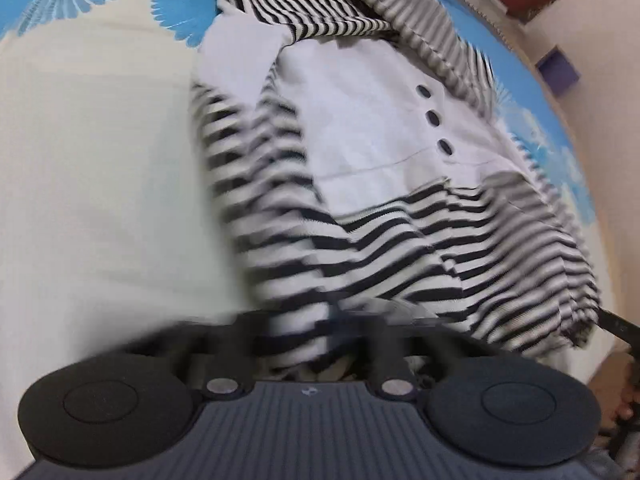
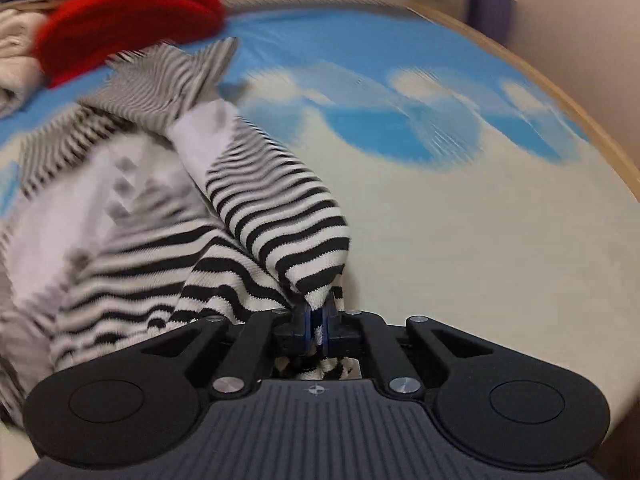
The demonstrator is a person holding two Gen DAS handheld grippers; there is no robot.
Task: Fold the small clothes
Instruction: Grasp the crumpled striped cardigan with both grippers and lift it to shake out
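Observation:
A small black-and-white striped garment (image 1: 360, 168) with a white chest panel and three dark buttons lies on the bed; it also shows in the right wrist view (image 2: 168, 216). My left gripper (image 1: 320, 320) is at the garment's near striped edge, heavily blurred and covered by fabric, so its jaws do not show clearly. My right gripper (image 2: 318, 316) is shut on a striped sleeve end (image 2: 288, 236), the blue pads pinching the cloth. The rest of the garment is bunched to the left of the right gripper.
The bed sheet (image 1: 100, 180) is cream with blue feather prints. A pile of clothes with a red item (image 2: 128, 16) lies at the back left. The bed's wooden edge (image 2: 560, 100) and a wall run along the right. A purple box (image 1: 558, 70) sits by the wall.

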